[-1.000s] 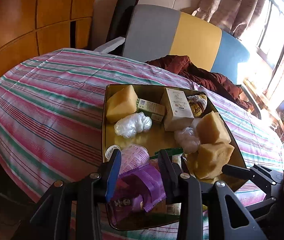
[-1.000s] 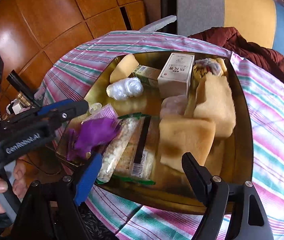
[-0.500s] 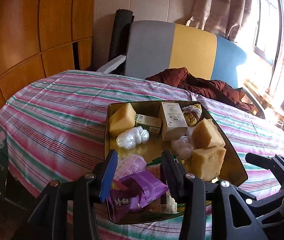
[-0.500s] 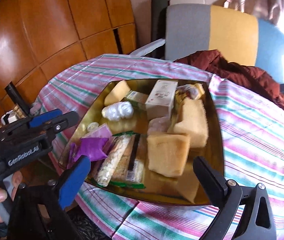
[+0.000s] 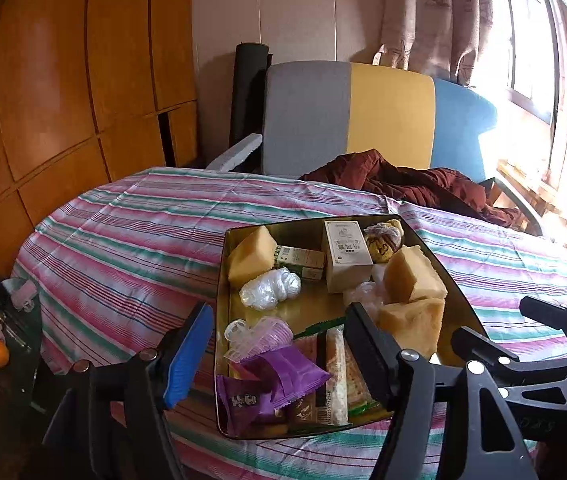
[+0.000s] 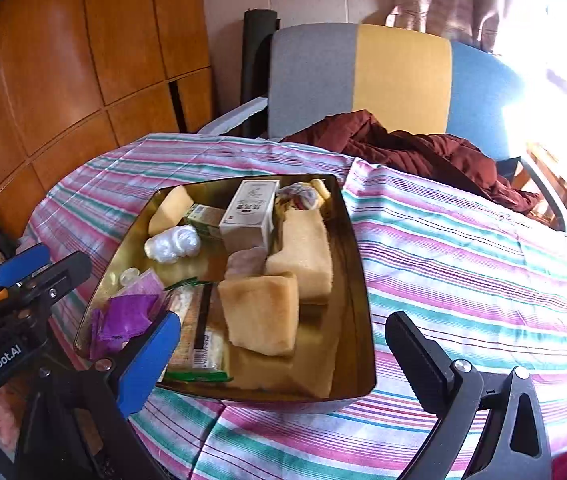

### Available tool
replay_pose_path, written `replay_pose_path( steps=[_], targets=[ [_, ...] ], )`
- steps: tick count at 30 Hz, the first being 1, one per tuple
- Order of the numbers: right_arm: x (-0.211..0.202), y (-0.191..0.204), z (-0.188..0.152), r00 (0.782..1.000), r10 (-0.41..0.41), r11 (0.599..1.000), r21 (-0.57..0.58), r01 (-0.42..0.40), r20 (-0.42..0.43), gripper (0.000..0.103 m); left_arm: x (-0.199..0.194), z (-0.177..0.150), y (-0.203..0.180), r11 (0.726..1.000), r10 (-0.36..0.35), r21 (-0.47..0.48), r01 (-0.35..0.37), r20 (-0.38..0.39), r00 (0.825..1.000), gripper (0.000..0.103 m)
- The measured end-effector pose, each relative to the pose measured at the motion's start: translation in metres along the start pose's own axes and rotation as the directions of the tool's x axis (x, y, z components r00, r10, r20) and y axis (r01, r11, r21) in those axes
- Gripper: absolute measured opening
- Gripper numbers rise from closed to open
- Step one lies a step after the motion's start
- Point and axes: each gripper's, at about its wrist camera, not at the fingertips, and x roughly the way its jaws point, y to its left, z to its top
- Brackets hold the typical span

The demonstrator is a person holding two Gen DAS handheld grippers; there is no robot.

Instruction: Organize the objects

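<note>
Left gripper (image 5: 279,350) and right gripper (image 6: 287,360), jaws spread wide, grasping nothing, before the shallow gold metal tray (image 6: 357,280) on the striped tablecloth (image 6: 463,264); purple snack packets (image 5: 271,384) nearest, tan sponge blocks (image 6: 261,312) beyond, white carton (image 5: 345,256) farthest.

A gold tray (image 6: 357,280) on the striped cloth holds yellow sponges (image 6: 261,316), boxes (image 6: 249,210) and purple packets (image 6: 125,316).

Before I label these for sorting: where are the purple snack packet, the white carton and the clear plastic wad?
purple snack packet (image 5: 283,376): left wrist view, middle of its wrapper.
white carton (image 5: 346,255): left wrist view, printed front face.
clear plastic wad (image 6: 172,243): right wrist view, centre of the bundle.
</note>
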Motion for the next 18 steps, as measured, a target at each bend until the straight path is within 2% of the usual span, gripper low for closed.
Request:
replay_pose_path(
  steps=[3,9,18],
  targets=[
    [-0.003,-0.003,-0.001,1.0,-0.01,1.0,0.012,0.01,0.003,0.103,-0.003,-0.002,-0.003,1.0,-0.02,-0.003,0.02,0.011,1.0,0.073],
    [-0.008,-0.003,-0.004,0.999,-0.028,0.999,0.019,0.027,0.022,0.103,-0.001,-0.004,-0.002,0.999,-0.033,-0.044,0.032,-0.03,0.999,0.073],
    [-0.012,-0.008,-0.007,0.996,-0.076,0.997,0.034,0.074,0.041,0.103,-0.002,-0.01,-0.002,0.999,-0.014,-0.048,0.013,-0.03,0.999,0.073]
  ],
)
